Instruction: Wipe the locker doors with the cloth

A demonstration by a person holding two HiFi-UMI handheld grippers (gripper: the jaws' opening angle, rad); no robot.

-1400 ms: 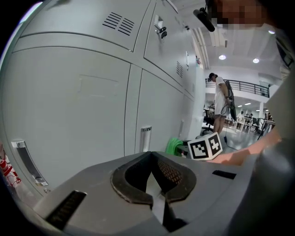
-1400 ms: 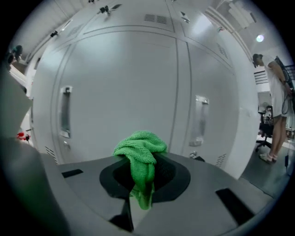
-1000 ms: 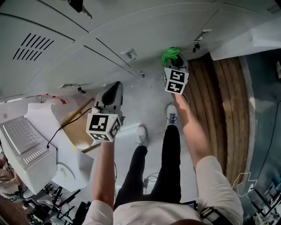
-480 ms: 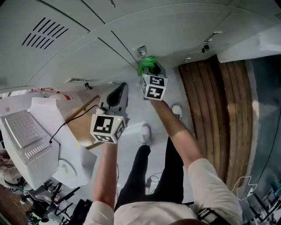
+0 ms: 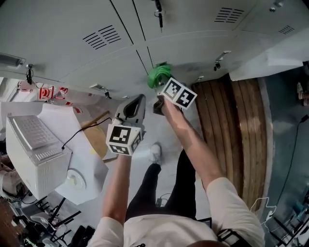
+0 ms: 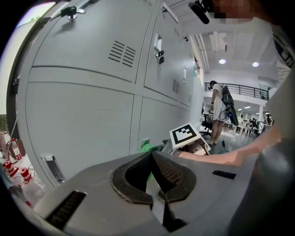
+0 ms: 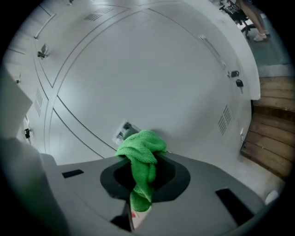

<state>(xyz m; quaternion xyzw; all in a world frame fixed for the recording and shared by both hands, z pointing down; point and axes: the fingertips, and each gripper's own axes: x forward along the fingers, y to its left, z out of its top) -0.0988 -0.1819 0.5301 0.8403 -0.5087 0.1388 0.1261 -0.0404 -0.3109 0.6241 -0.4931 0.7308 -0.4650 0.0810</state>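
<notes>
A bunched green cloth [image 5: 158,75] [image 7: 140,148] is clamped in my right gripper [image 5: 162,83] [image 7: 142,159], which is shut on it. The cloth's tip lies against the grey locker doors [image 5: 96,62] [image 7: 156,73], beside a small metal plate [image 7: 122,131] at a door seam. My left gripper [image 5: 137,100] [image 6: 152,154] hangs just left of and below it, jaws shut on nothing, a little off the doors [image 6: 83,110]. In the left gripper view the cloth [image 6: 147,148] and the right gripper's marker cube [image 6: 185,135] show beyond the jaws.
A white machine [image 5: 34,149] and a cardboard sheet [image 5: 94,137] stand at the lower left. A wooden slatted bench [image 5: 231,120] is on the right. Keys hang from a locker lock [image 5: 158,12]. My white shoe [image 5: 155,153] is on the floor. A person [image 6: 220,108] stands far off.
My right gripper has carried the green cloth leftward along the locker doors, ending close to the left gripper. The left gripper has barely moved. The head view has tilted up.
</notes>
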